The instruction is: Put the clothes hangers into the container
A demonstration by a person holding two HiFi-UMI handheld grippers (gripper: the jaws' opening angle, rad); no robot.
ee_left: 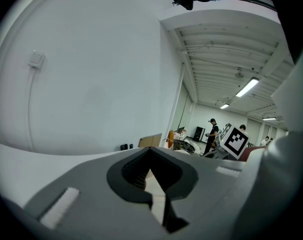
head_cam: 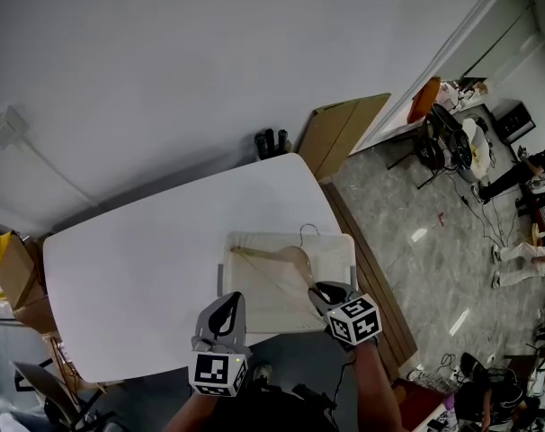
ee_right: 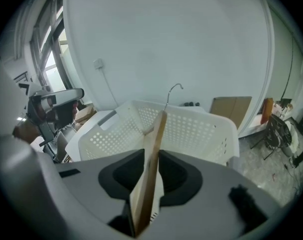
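Note:
A white perforated basket stands at the near right of the white table. A wooden clothes hanger with a metal hook lies slanted inside it. My right gripper is at the basket's near right corner, shut on the hanger's lower end. In the right gripper view the hanger runs edge-on between the jaws of the right gripper toward the basket. My left gripper hovers at the basket's near left corner; in the left gripper view the left gripper looks shut and empty.
A cardboard sheet leans on the wall beyond the table, next to two dark objects. Cardboard boxes and a chair sit at the left. A wooden board lies on the floor right of the table. People and equipment fill the far right.

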